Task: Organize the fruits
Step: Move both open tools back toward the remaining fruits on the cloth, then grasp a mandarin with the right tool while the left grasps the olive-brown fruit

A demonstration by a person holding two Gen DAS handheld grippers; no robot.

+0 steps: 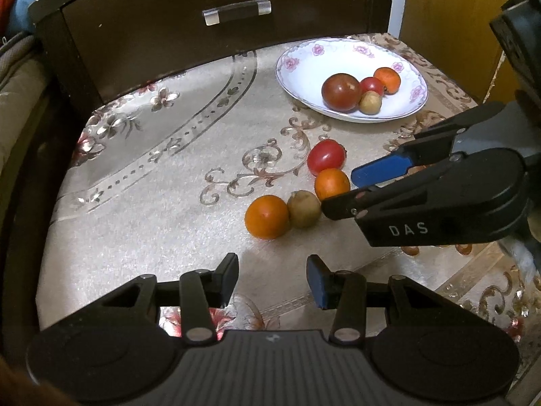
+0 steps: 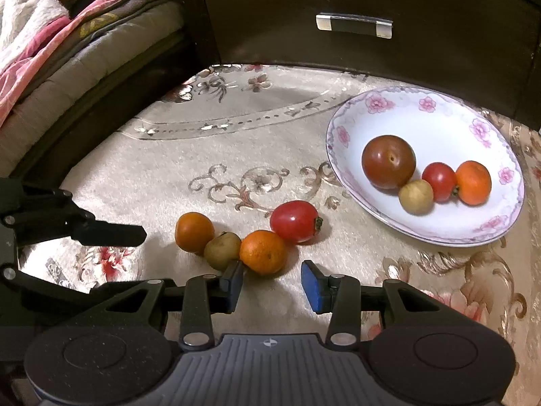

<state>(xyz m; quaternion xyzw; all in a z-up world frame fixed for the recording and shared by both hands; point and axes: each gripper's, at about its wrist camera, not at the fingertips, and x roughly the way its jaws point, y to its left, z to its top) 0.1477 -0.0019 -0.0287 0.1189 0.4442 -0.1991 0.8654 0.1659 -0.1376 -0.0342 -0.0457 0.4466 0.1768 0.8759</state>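
Note:
Several fruits lie in a row on the cloth: an orange one [image 1: 267, 216], a brown one [image 1: 304, 208], a second orange one [image 2: 263, 252] and a red tomato [image 2: 294, 220]. The white floral plate [image 2: 405, 101] at the back right holds a large dark tomato [image 2: 388, 161], a tan fruit [image 2: 416, 197], a small red tomato [image 2: 439, 181] and an orange fruit [image 2: 473, 182]. My left gripper [image 1: 272, 264] is open and empty, just short of the first orange fruit. My right gripper [image 2: 273, 269] is open with nothing between its fingers, which reach the second orange fruit.
A dark wooden drawer front [image 2: 355, 27] with a clear handle rises right behind the table [image 1: 152, 203]. Bedding [image 2: 67, 50] lies to the left beyond the table's edge. A wooden panel [image 1: 456, 17] stands at the far right.

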